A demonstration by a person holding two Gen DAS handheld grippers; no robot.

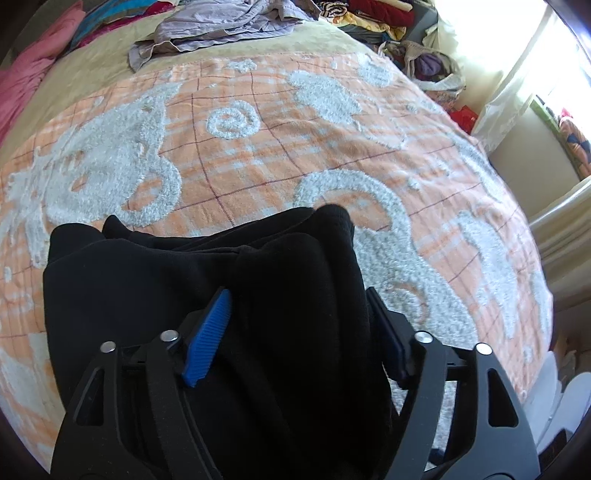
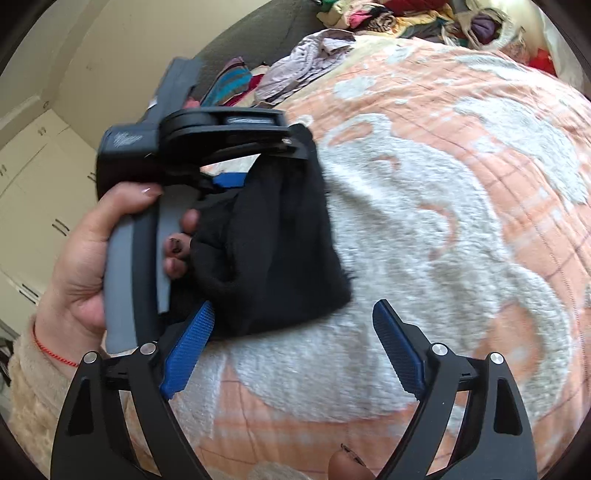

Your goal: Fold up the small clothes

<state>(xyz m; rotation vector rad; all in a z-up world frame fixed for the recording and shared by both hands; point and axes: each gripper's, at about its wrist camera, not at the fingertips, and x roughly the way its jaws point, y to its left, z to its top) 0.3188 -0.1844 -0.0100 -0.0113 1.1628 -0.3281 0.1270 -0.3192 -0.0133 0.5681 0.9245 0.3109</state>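
A small black garment [image 1: 207, 295] is bunched and folded between the fingers of my left gripper [image 1: 299, 306], which is shut on it and holds it just above the orange and white blanket [image 1: 258, 155]. In the right wrist view the same garment [image 2: 280, 254] hangs from the left gripper [image 2: 236, 181], held by a hand at the left. My right gripper [image 2: 295, 317] is open and empty; its left blue fingertip [image 2: 192, 339] is just below the garment's lower edge, the right one apart over the blanket [image 2: 461, 221].
A crumpled lilac garment [image 1: 221, 26] lies at the far end of the bed. Piles of coloured clothes [image 1: 369, 18] and a bag [image 1: 436, 66] stand beyond the bed's far right. A bright window [image 1: 517, 55] is at the right. White cupboards [image 2: 33, 177] are at the left.
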